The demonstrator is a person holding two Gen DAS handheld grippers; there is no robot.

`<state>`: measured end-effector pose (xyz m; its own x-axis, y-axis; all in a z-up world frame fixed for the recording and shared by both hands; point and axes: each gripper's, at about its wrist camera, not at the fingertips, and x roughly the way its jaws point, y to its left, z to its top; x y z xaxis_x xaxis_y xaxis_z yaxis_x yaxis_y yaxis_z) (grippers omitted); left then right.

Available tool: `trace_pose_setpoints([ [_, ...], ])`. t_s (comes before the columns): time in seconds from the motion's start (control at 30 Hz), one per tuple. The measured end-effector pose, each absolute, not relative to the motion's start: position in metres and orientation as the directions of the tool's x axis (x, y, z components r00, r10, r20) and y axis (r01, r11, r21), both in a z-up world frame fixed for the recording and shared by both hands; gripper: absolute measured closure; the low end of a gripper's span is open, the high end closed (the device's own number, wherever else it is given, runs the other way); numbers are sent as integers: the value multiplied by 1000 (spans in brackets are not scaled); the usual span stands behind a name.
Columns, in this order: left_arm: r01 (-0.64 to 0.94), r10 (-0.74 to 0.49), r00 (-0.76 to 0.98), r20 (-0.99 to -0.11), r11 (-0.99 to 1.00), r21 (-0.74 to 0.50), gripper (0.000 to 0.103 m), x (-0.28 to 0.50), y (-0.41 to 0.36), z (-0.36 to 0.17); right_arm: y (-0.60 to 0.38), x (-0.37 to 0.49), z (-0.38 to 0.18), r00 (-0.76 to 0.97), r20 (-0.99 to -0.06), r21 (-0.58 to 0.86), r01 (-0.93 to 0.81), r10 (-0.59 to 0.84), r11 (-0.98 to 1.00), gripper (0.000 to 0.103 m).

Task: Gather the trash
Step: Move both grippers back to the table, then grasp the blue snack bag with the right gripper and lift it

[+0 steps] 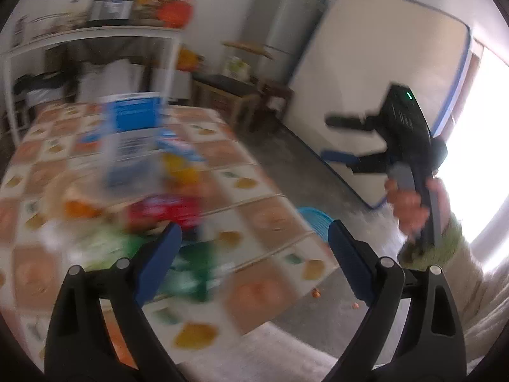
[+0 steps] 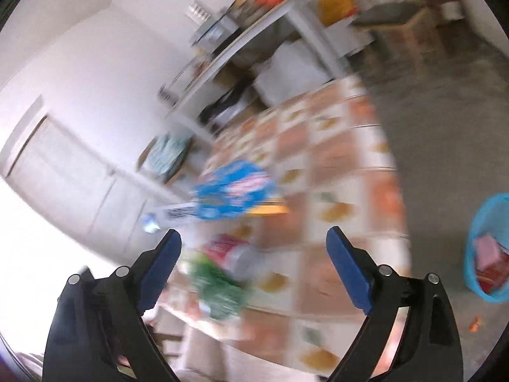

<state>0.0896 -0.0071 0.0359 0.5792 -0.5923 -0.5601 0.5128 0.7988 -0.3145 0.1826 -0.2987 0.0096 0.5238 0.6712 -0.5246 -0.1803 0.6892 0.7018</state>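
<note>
Left gripper (image 1: pixel 254 238): jaws spread, empty. Right gripper (image 2: pixel 253 242): jaws spread, empty. Table (image 1: pixel 264 222): blurred trash heaped mid-cloth: green wrapper (image 1: pixel 194 264), red packet (image 1: pixel 165 211), blue carton (image 1: pixel 133 133); long axes unreadable. Blue bin (image 2: pixel 477 238) on floor beyond table's edge, holding red scraps.

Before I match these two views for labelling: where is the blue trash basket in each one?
Left wrist view: the blue basket sits on the floor just past the table's right edge, mostly hidden by the table and the gripper's right finger.
Right wrist view: far right edge, on the floor, with pink and red trash inside.
Shared landmark: the table with the fruit-patterned cloth.
</note>
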Motion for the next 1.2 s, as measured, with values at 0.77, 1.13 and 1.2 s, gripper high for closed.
trace_pose_setpoints([
  [0.77,270,-570,655,-497,790,-550,14,116,145,-30,-110,401,-61,-6,-906,422,-22,422,906,26],
  [1.13,263,-576,652,-493,782,-565,14,114,145,-34,-134,389,-51,103,-874,479,16,475,878,72],
  [1.2,266,-576,652,-494,783,-562,14,112,142,-33,-135,389,-51,121,-866,491,14,486,871,78],
])
